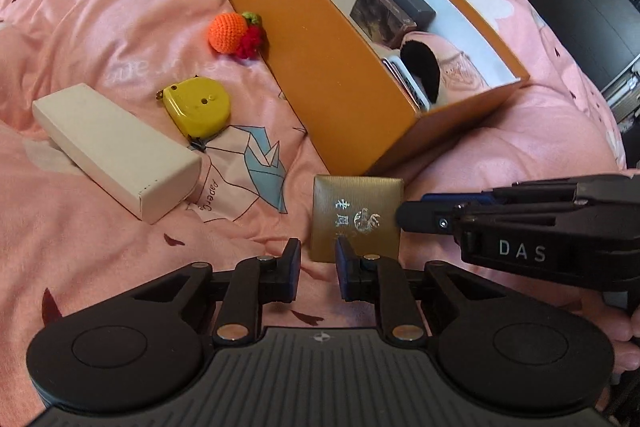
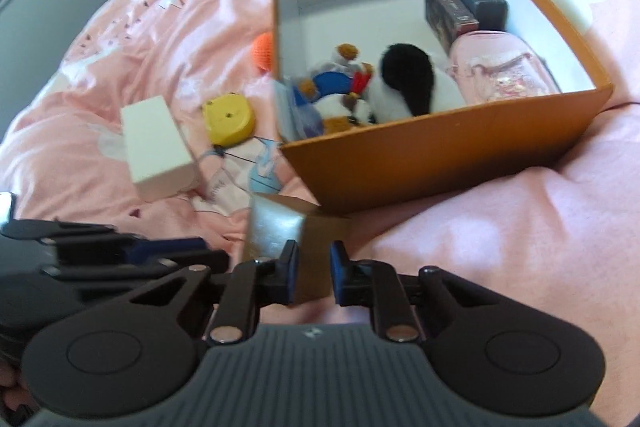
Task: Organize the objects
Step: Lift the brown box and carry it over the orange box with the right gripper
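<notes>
Left gripper (image 1: 318, 269) low over the pink bedspread (image 1: 100, 7), jaws parted by a narrow gap with nothing between them, right fingertip just overlapping the near edge of the gold box (image 1: 357, 217). Gold box straight ahead and slightly right of that gripper, flat on the bedspread, its far edge against the corner of the orange box (image 1: 320, 67). Right gripper (image 2: 314, 273) also parted narrowly, the gold box (image 2: 276, 223) just ahead of and partly behind its left finger; contact not discernible through the blur. From the left wrist, the right gripper's tip at the gold box's right edge. Further ahead-left of the left gripper: white box (image 1: 116, 143), yellow tape measure (image 1: 198, 105), crocheted orange fruit (image 1: 228, 33) beside the orange box. Inside the orange box: dark boxes (image 2: 464, 3), pink pouch (image 2: 500, 67), plush toys (image 2: 404, 83).
</notes>
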`<state>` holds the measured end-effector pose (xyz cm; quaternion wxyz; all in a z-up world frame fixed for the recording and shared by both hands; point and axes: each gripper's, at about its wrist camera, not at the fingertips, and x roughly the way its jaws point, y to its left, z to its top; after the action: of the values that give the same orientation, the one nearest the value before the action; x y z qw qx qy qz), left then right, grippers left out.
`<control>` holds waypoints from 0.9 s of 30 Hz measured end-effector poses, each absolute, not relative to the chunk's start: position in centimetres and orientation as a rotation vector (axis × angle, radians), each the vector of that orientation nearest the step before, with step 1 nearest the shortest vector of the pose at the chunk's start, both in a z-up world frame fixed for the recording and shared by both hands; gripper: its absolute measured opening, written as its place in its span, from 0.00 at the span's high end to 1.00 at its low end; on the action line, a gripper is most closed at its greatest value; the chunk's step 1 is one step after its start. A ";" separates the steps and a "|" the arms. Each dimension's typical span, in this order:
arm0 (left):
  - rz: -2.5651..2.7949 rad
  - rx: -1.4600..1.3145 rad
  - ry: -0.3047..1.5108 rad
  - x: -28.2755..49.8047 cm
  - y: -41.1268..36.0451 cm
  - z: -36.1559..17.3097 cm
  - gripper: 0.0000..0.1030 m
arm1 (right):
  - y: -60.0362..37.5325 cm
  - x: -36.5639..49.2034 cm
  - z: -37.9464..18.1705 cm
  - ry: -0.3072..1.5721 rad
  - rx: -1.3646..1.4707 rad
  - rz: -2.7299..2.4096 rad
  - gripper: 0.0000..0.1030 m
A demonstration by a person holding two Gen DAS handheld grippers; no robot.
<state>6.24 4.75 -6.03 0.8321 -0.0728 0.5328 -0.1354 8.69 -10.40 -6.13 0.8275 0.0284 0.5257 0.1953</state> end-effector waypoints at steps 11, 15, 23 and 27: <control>-0.115 -0.083 1.072 5.5 7.9 -3.1 0.80 | -6.5 8.0 -5.4 1.097 0.031 0.332 0.40; -0.086 -0.113 1.045 5.6 9.6 -2.3 0.80 | -5.1 8.4 -6.0 1.137 0.090 0.237 0.31; -0.057 -0.141 1.039 5.8 11.8 -2.4 0.80 | -2.3 8.7 -7.5 1.107 -0.046 0.098 0.29; -0.077 -0.125 1.042 6.2 11.6 -2.8 0.80 | -1.9 9.0 -8.5 1.122 -0.079 0.060 0.29</control>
<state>6.21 11.62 -2.84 0.8647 -0.0596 0.4973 -0.0366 9.01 -1.85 -8.51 0.8456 -0.0373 0.5317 0.0286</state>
